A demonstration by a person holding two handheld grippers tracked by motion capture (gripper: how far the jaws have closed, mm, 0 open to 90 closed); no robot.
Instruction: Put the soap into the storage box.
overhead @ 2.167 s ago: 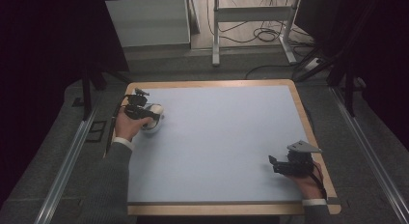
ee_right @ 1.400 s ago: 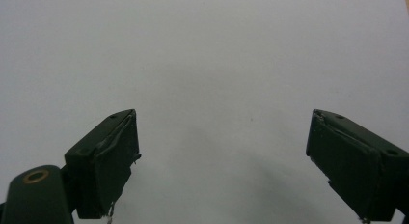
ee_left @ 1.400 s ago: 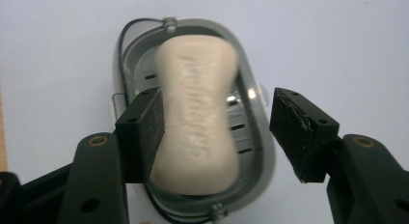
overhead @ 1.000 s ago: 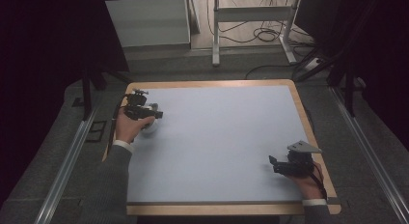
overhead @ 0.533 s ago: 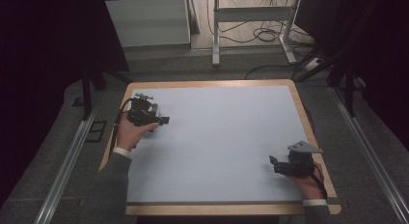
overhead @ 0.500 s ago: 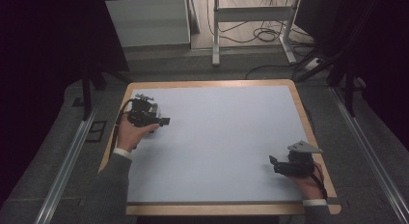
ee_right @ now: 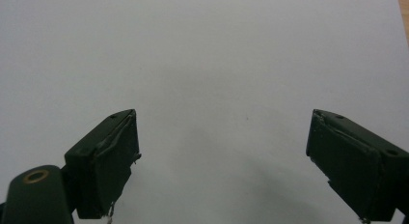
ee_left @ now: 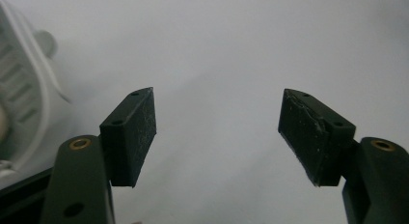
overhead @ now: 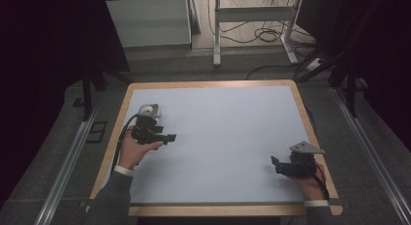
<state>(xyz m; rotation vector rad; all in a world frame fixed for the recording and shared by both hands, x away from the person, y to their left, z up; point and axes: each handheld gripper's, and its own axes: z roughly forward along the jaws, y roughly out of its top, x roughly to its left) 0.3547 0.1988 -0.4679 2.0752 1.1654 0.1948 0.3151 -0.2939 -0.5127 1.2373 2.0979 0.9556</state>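
— Where does it stand?

— I read this as the release step. My left hand-held gripper [overhead: 167,137] is near the desk's [overhead: 228,137] left edge, about halfway along it, jaws spread wide with nothing between them. They have just been opening. The white thing [overhead: 149,110] sits on the desk just behind that gripper, toward the far-left corner, and apart from the pads [ee_left: 140,132].

— What is that thing?

— Small, white and rounded, with a ribbed side in the left gripper view [ee_left: 21,103], where it lies off to the left of the jaws. I can't name it more closely than that.

— And the other hand?

— My right hand-held gripper [overhead: 276,165] rests near the desk's near-right corner, jaws wide apart over bare surface, holding nothing.

— Next move?

— My judgement: set-down looks finished, so I'd draw the left gripper clear without sweeping back into the thing. If it needs picking up again, I'd have to swing the jaws round toward the far-left corner and line them up on either side of it before closing.
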